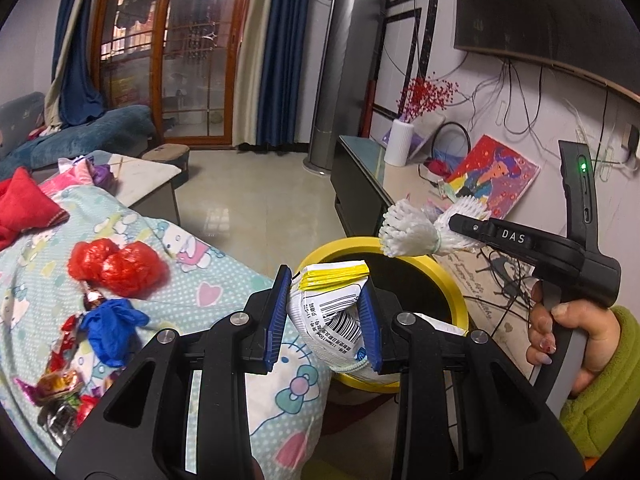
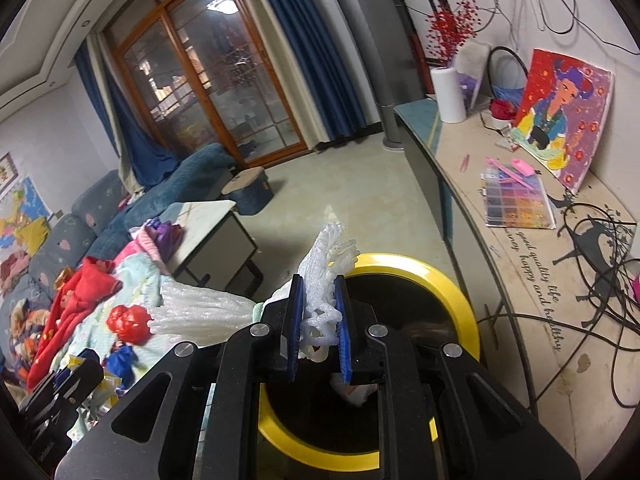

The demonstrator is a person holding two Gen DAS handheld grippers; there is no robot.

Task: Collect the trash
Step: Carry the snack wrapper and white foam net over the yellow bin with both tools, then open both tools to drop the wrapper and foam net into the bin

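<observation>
My left gripper (image 1: 326, 316) is shut on a crumpled white and yellow wrapper (image 1: 334, 308) with a barcode, held at the near rim of the yellow-rimmed trash bin (image 1: 456, 276). My right gripper (image 2: 318, 320) is shut on a white foam net sleeve (image 2: 324, 276) above the bin's rim (image 2: 460, 300); it also shows in the left wrist view (image 1: 412, 230). On the Hello Kitty blanket (image 1: 224, 292) lie a red plastic bag (image 1: 116, 266), a blue glove (image 1: 112, 326) and candy wrappers (image 1: 60, 388).
A TV cabinet (image 2: 520, 264) with cables, a painting (image 2: 564, 116) and a white vase (image 2: 450, 94) runs along the right. A low table (image 2: 212, 228) and sofa (image 2: 100, 216) stand left. Open tiled floor (image 2: 352, 200) lies beyond the bin.
</observation>
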